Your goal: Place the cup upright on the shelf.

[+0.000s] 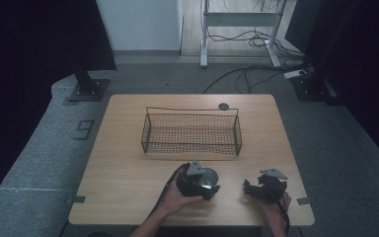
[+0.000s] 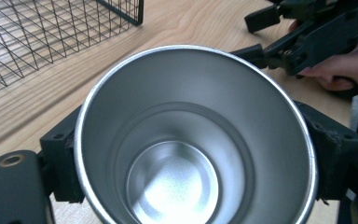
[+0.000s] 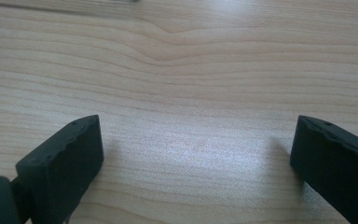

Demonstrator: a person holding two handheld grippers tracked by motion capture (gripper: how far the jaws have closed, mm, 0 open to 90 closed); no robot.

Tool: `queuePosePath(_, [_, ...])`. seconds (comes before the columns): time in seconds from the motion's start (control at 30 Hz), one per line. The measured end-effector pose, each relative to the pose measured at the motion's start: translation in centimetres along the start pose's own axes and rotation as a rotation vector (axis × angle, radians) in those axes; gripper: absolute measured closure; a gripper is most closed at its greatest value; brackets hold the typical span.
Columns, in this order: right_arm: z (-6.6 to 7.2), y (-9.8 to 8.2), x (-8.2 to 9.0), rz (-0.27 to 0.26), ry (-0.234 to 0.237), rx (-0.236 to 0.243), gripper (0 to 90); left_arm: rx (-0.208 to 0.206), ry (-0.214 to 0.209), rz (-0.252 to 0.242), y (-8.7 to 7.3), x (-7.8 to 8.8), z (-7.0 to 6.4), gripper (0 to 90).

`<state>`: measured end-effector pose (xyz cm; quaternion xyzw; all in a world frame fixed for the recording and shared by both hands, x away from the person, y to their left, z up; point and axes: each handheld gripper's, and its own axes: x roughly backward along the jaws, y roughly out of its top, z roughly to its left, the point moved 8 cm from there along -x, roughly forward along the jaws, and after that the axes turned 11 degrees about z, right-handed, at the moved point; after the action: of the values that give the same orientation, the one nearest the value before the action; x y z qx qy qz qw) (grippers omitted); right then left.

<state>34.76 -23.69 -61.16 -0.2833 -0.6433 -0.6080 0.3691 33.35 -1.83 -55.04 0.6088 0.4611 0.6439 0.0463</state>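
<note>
High view: left tool (image 1: 201, 180) at near middle of wooden desk (image 1: 128, 168), gripped by left hand (image 1: 177, 200), jaws pinching a steel cup (image 1: 208, 176); cup close in front of wire basket (image 1: 191, 132), apart from it. Right tool (image 1: 264, 186) near front right edge in right hand (image 1: 275, 207), jaws spread, nothing between them, just beside the cup and not touching. Small dark round disc (image 1: 223, 106) behind the basket at far edge. Grey floor with cables (image 1: 246, 74) and a white frame beyond the desk. Left gripper view: cup (image 2: 193, 140) mouth turned straight to the camera, long axis running away along the jaws toward the desk; bright rolled rim, brushed silvery inner wall with a step partway down, flat shiny bottom, empty. Black pads pressed on the outer wall at both sides. Basket mesh (image 2: 51, 32) upper left; right tool (image 2: 261, 32) and fingers (image 2: 340, 70) upper right past the rim. Right gripper view: two black pads (image 3: 67, 158) set wide apart over pale wood grain (image 3: 182, 93), bare desk between them.
</note>
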Motion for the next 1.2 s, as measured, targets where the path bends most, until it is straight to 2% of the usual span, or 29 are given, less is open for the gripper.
queuePosePath(0.5, [0.0,0.0,0.0,0.0,0.0,0.0,2.4,0.008,0.016,-0.047,0.7,3.4,1.8,13.8])
queuePosePath(0.8, [0.0,0.0,0.0,0.0,0.0,0.0,2.4,0.022,0.017,-0.06,1.0,4.4,2.5,13.9])
queuePosePath(1.2, [0.0,0.0,0.0,-0.001,-0.001,-0.001,2.6,0.011,0.019,-0.074,1.9,5.5,2.9,13.9])
